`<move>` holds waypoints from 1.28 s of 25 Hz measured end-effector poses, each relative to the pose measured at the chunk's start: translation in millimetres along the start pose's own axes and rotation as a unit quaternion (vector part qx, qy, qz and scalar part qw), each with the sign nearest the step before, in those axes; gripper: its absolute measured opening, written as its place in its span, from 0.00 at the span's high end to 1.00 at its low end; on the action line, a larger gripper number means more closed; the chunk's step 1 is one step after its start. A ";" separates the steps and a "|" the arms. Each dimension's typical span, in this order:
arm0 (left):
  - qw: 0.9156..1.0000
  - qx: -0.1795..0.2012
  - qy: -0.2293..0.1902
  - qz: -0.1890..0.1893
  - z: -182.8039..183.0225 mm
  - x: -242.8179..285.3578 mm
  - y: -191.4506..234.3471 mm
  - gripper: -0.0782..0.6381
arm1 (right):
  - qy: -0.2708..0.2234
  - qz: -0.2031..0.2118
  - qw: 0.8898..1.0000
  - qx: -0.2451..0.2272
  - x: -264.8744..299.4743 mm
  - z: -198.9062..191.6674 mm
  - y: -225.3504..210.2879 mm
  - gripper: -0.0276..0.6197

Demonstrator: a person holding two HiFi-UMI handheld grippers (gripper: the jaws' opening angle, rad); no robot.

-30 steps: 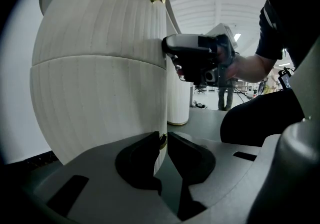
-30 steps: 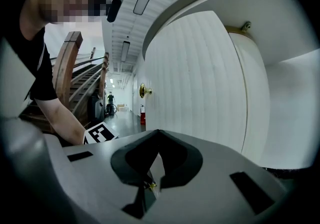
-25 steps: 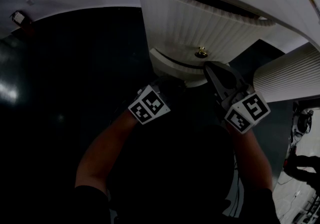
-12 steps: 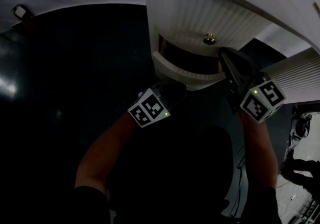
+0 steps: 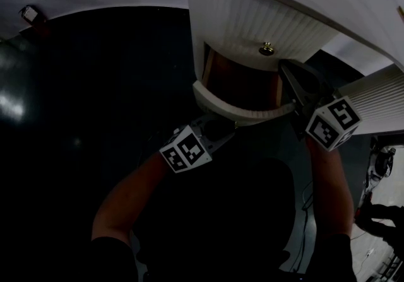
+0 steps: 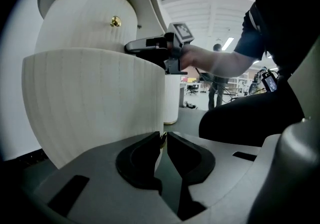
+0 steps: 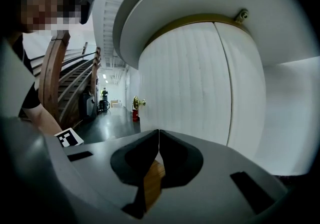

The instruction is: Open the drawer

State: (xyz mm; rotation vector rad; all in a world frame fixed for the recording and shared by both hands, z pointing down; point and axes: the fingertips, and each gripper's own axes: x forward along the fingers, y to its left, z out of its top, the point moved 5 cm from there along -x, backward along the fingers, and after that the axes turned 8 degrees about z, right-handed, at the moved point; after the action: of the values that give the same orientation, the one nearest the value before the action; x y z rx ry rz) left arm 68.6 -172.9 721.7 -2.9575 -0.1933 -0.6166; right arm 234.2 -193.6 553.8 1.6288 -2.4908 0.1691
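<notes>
Brass glints between the left gripper's (image 6: 161, 142) jaws, which pinch the small knob (image 6: 161, 138) on the ribbed white drawer (image 5: 243, 109). The drawer juts from the cabinet (image 5: 252, 19) toward six o'clock, brown wood showing inside. At its three o'clock end, the right gripper's (image 7: 159, 135) jaws are pressed together.

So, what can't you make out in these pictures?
1. Drawer contents: head view, the inside is too dark.
2. Drawer knob: left gripper view, only a brass sliver shows between the left tool's closed jaws.
3. Right tool: right gripper view, jaws together over a wooden strip; whether it grips it is unclear.
4. Cabinet top: head view, cut off by the upper edge.
</notes>
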 end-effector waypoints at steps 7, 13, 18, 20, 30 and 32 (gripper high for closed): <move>1.000 0.018 0.009 -0.006 -3.7 -8.6 -10.4 0.83 | 0.008 0.003 1.000 -0.009 0.8 0.9 0.8 0.93; 1.000 0.011 0.011 -0.013 -6.1 -15.3 -21.1 0.83 | 0.005 -0.004 1.000 -0.001 1.3 -0.4 1.7 0.93; 1.000 0.007 0.015 -0.016 -5.8 -17.0 -29.0 0.83 | 0.002 -0.010 1.000 0.009 -3.9 0.0 -1.7 0.93; 1.000 0.008 0.016 -0.017 -5.6 -18.2 -32.6 0.83 | 0.000 -0.012 1.000 0.007 -8.1 1.9 0.7 0.93; 0.999 0.009 0.021 -0.027 -7.4 -31.8 -53.0 0.82 | -0.033 0.018 0.999 -0.001 -53.4 21.9 58.9 0.93; 0.999 0.009 0.022 -0.029 -8.0 -35.4 -58.9 0.82 | -0.034 0.027 0.999 0.000 -60.0 22.3 70.7 0.93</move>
State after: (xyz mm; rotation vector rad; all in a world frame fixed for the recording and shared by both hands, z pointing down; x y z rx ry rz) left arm 24.5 -119.5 719.7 -2.9270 -0.2794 -0.6812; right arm 191.4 -115.5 519.8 1.5946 -2.5865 0.1236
